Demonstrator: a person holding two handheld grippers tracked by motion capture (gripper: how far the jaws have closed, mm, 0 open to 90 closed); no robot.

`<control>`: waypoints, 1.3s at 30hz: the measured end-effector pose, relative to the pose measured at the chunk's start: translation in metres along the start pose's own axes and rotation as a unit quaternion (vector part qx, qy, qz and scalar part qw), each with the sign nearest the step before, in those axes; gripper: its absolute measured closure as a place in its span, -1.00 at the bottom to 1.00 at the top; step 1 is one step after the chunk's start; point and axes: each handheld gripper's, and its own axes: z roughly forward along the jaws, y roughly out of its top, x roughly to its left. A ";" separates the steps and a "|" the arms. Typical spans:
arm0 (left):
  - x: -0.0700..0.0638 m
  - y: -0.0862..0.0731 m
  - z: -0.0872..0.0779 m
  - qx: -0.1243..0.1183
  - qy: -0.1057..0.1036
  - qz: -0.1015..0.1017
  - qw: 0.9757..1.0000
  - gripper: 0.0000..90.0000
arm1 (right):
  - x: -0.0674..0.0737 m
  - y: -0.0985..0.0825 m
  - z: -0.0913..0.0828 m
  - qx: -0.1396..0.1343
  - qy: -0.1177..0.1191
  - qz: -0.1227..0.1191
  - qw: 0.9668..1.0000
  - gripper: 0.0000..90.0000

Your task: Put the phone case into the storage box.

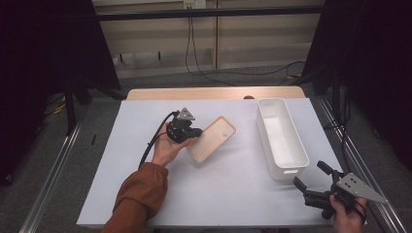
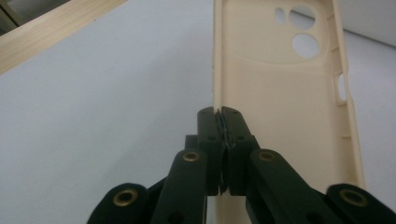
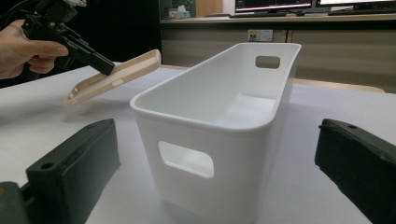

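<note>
In the left gripper view the phone case (image 2: 280,93) runs off the top and bottom edges, and the closed jaws cover part of its near rim. In the right gripper view the right gripper's (image 3: 224,186) jaws are cut by the frame. The bin's (image 1: 282,138) far outer wall is hidden in the high view.

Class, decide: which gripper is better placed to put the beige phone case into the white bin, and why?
Left. The left gripper already clamps the beige plastic phone case by its edge, lifted off the table. The right gripper sits open beside the white rectangular plastic bin, holding nothing.
</note>
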 end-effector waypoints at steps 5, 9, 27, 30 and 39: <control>-0.004 -0.003 -0.006 -0.025 0.004 -0.009 1.000 0.95 | 0.000 0.000 0.000 0.000 -0.001 0.000 1.000 -1.00; -0.007 -0.004 -0.011 -0.043 0.005 -0.016 0.999 0.95 | 0.000 0.000 0.000 -0.001 -0.002 0.000 1.000 -1.00; -0.024 -0.010 -0.038 -0.106 0.023 -0.019 0.994 0.95 | 0.000 0.001 -0.001 -0.003 -0.004 -0.001 1.000 -1.00; -0.028 -0.012 -0.044 -0.120 0.021 -0.024 0.992 0.95 | 0.000 0.002 -0.002 -0.007 -0.005 -0.002 1.000 -1.00; -0.037 -0.017 -0.063 -0.151 0.033 -0.024 0.988 0.95 | 0.004 0.018 -0.001 -0.023 -0.003 -0.009 1.000 -1.00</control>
